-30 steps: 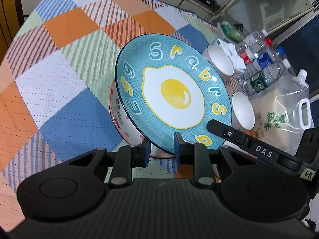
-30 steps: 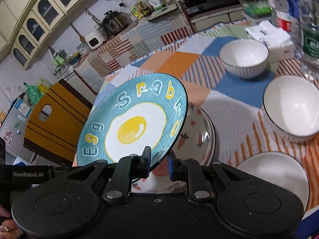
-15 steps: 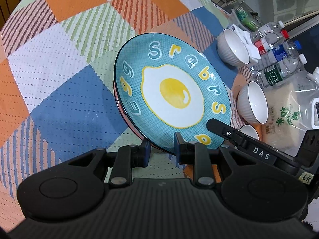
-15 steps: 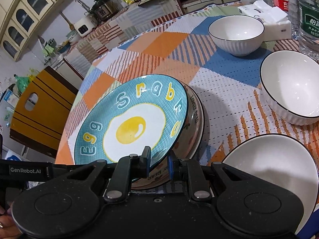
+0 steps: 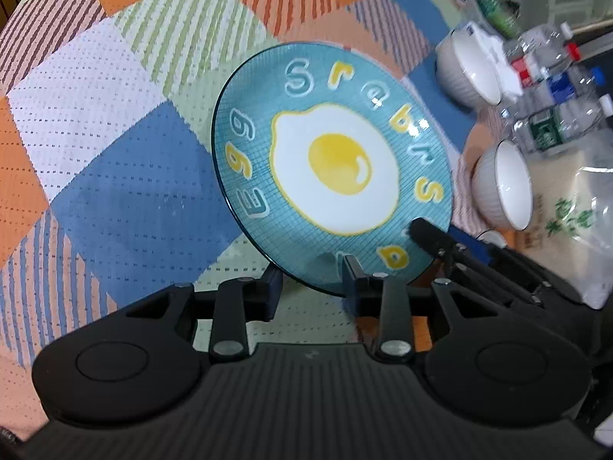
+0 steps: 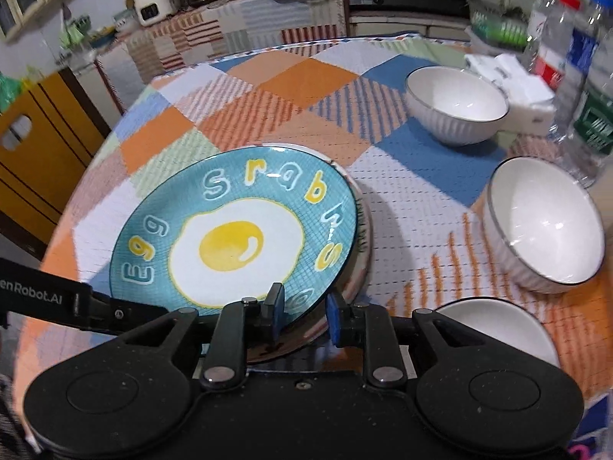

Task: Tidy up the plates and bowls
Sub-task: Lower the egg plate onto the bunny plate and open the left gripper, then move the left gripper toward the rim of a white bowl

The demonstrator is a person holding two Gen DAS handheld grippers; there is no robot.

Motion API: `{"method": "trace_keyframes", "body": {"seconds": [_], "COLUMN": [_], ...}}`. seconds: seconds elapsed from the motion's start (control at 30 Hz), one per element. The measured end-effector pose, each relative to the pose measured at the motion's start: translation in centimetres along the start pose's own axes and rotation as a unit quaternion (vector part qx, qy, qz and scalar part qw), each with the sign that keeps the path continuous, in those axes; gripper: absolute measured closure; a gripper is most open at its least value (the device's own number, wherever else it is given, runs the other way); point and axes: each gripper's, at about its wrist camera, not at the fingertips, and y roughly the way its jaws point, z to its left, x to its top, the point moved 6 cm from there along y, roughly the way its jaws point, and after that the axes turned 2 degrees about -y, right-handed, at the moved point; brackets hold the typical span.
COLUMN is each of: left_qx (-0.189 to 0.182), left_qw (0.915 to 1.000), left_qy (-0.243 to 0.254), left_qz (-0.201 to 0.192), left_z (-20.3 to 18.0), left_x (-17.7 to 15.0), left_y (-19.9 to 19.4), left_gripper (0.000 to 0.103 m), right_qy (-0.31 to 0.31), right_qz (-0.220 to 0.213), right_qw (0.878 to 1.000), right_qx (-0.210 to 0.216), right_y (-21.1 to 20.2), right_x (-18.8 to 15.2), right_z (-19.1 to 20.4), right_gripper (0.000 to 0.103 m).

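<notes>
My left gripper (image 5: 312, 281) has its fingers parted, one on each side of the near rim of the blue egg plate (image 5: 333, 165), and neither pad seems to press on it. My right gripper (image 6: 302, 312) is likewise spread, its blue pads standing off from the plate's (image 6: 233, 230) near edge with a gap on both sides. The plate lies face up on top of a patterned bowl (image 6: 362, 237), whose pale rim peeks out along the plate's far and right side; whether the plate sits quite level I cannot say, since the left view is blurred. Both rest on the chequered tablecloth (image 6: 237, 115) of orange, blue, green and white. To my right stand two white ribbed bowls with dark rims, one farther off (image 6: 458, 115) and one nearer (image 6: 544, 226), well apart from the plate, and a third white bowl (image 6: 498, 329) lies just beside my right gripper. Clear water bottles (image 6: 574, 57) stand at the table's right edge, near a white tissue pack (image 6: 525, 92). In the left view a clear pouch with green print (image 5: 574, 237) sits past the bowls.
</notes>
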Motion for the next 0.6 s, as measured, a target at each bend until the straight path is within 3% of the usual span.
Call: {"method": "trace_keyframes", "body": {"seconds": [0.1, 0.2, 0.37, 0.5, 0.6], "left_qx": [0.006, 0.018, 0.037, 0.038, 0.042], "left_qw": [0.9999, 0.9989, 0.9958, 0.9927, 0.9900], "left_qy": [0.015, 0.038, 0.072, 0.096, 0.115], "left_qz": [0.000, -0.018, -0.044, -0.063, -0.070], "left_z": [-0.4, -1.4, -2.8, -4.3, -5.7], "left_x": [-0.8, -1.5, -2.8, -4.3, -5.5], "left_y": [-0.2, -1.6, -4.8, -7.3, -8.8], "left_gripper": [0.072, 0.072, 0.069, 0.060, 0.054], "right_qy": [-0.014, -0.004, -0.008, -0.029, -0.049], "right_qz": [-0.003, -0.041, -0.084, -0.099, -0.102], "right_qw": [1.000, 0.999, 0.996, 0.994, 0.993], "right_qx": [-0.027, 0.009, 0.029, 0.039, 0.029], "right_y": [-0.2, -2.2, -7.2, -11.3, -13.9], "right_x": [-0.6, -0.9, -1.1, -1.7, -2.4], "right_z": [0.1, -0.2, -1.4, -2.8, -3.8], "right_gripper": [0.075, 0.076, 0.076, 0.075, 0.067]}}
